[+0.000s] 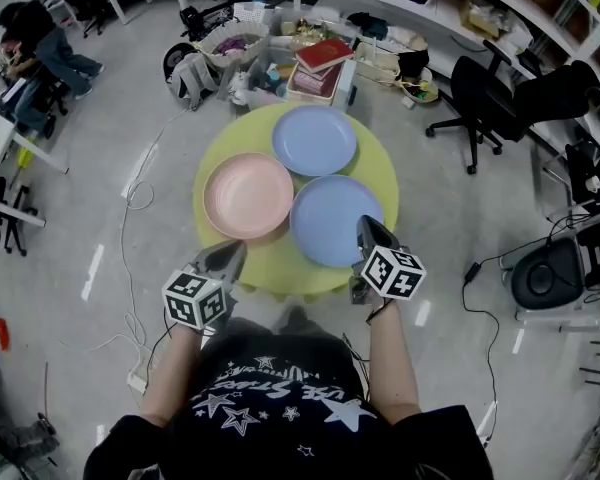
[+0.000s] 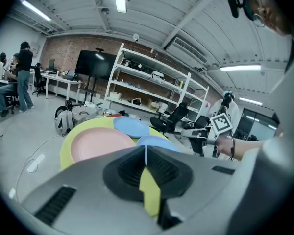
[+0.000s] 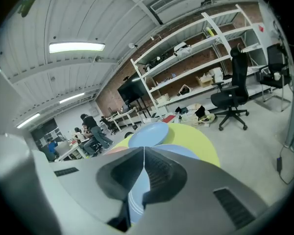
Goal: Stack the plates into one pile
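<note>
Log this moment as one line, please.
plates: pink plate, far blue plate, near blue plate, unstacked | left gripper: shut, empty | right gripper: shut, empty

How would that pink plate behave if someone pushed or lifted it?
The pink plate looks like matte plastic, so probably stiff and light. It lies flat, shallow and wide, so unlikely to tip or roll. Its smooth surface on the smooth yellow table suggests it may slide when pushed.
</note>
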Available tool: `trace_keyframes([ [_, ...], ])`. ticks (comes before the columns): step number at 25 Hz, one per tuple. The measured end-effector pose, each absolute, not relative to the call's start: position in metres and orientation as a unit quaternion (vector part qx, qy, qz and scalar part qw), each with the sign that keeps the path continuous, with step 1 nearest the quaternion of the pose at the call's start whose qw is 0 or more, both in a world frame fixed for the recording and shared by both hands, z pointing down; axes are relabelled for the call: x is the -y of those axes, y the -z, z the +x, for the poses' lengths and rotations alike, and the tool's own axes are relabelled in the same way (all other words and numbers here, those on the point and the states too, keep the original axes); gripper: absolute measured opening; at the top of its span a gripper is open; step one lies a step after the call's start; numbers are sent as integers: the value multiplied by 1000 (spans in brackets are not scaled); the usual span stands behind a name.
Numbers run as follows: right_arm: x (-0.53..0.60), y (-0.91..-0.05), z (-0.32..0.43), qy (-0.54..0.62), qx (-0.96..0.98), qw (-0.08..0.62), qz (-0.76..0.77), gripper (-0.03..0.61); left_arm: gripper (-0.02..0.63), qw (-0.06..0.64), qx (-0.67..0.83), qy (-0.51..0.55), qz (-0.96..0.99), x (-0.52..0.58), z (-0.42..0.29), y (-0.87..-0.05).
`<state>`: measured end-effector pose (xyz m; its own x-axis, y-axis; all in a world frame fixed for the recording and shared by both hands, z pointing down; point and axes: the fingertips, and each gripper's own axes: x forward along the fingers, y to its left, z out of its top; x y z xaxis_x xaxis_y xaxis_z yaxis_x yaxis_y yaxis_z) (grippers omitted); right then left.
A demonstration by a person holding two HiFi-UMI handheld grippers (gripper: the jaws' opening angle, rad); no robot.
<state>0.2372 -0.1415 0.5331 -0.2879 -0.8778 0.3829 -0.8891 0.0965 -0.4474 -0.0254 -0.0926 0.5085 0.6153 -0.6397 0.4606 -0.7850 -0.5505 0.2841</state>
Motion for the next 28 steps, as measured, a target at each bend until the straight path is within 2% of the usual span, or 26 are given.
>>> trace_keyframes([
  [12, 147, -554, 206, -340, 742, 36, 577, 17, 23, 256, 422, -157, 855, 94, -48, -520],
  [28, 209, -569, 212, -385, 673, 41, 631, 17, 23, 264, 363, -173, 877, 194, -54, -531],
])
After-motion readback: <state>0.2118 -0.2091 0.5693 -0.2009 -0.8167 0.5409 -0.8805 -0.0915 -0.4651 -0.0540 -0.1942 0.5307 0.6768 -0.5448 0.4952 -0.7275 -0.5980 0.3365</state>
